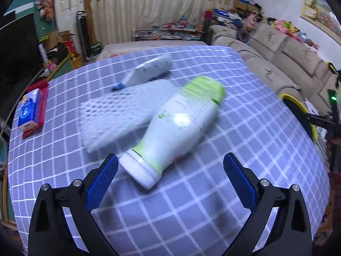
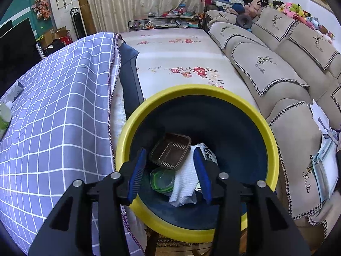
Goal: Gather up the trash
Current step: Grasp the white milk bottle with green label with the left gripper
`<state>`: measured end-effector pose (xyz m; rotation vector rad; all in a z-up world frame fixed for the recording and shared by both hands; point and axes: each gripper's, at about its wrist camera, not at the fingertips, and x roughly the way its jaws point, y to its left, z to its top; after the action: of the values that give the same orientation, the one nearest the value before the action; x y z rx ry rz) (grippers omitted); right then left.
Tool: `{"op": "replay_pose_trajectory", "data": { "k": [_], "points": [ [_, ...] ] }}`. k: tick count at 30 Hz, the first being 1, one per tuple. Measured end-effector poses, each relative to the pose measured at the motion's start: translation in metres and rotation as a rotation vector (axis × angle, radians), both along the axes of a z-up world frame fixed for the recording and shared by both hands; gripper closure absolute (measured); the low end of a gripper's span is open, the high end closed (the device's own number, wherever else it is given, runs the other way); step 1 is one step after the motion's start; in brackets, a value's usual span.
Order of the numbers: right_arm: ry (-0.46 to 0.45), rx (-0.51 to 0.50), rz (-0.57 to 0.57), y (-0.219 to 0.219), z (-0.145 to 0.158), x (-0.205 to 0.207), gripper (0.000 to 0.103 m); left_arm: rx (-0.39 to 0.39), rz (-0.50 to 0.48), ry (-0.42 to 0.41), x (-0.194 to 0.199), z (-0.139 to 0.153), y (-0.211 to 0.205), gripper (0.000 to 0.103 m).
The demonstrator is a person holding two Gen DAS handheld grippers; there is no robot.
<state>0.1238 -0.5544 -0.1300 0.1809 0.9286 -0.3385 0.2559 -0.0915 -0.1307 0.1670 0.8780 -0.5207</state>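
Observation:
In the left wrist view a white and green plastic bottle (image 1: 181,125) lies on its side on the checked tablecloth (image 1: 245,149), cap toward me. My left gripper (image 1: 170,166) is open, with the bottle's white cap between its blue pads. A white foam net sleeve (image 1: 119,115) and a white packet (image 1: 149,70) lie behind the bottle. In the right wrist view my right gripper (image 2: 170,160) is open and empty over the yellow-rimmed dark bin (image 2: 270,140). The bin holds a brown tray (image 2: 170,151), a green lid (image 2: 162,179) and white paper (image 2: 185,183).
A blue tissue pack (image 1: 29,111) sits on a red cloth at the table's left edge. A beige sofa (image 2: 277,64) runs along the right. A floral mattress (image 2: 181,64) lies behind the bin. The bin's rim (image 1: 298,111) shows right of the table.

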Motion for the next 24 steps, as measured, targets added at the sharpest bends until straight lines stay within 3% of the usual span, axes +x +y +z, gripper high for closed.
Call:
{"op": "replay_pose_trajectory", "data": {
  "k": [5, 8, 12, 18, 24],
  "points": [
    [-0.005, 0.007, 0.006, 0.001, 0.0, 0.0, 0.057, -0.014, -0.098, 0.018, -0.026, 0.005, -0.023, 0.006],
    [-0.008, 0.011, 0.009, 0.002, 0.001, -0.001, 0.057, 0.025, -0.058, -0.02, -0.022, 0.007, -0.033, 0.006],
    [-0.012, 0.012, 0.008, 0.001, 0.002, -0.003, 0.057, 0.024, 0.026, 0.014, 0.005, 0.008, -0.039, 0.006],
    [-0.007, 0.02, -0.004, -0.006, -0.002, -0.005, 0.056, 0.083, 0.034, 0.02, 0.025, 0.008, -0.063, 0.006],
    [-0.006, 0.031, -0.004, -0.008, -0.006, -0.007, 0.055, 0.135, 0.062, 0.062, 0.046, 0.0, -0.089, 0.017]
  ]
}}
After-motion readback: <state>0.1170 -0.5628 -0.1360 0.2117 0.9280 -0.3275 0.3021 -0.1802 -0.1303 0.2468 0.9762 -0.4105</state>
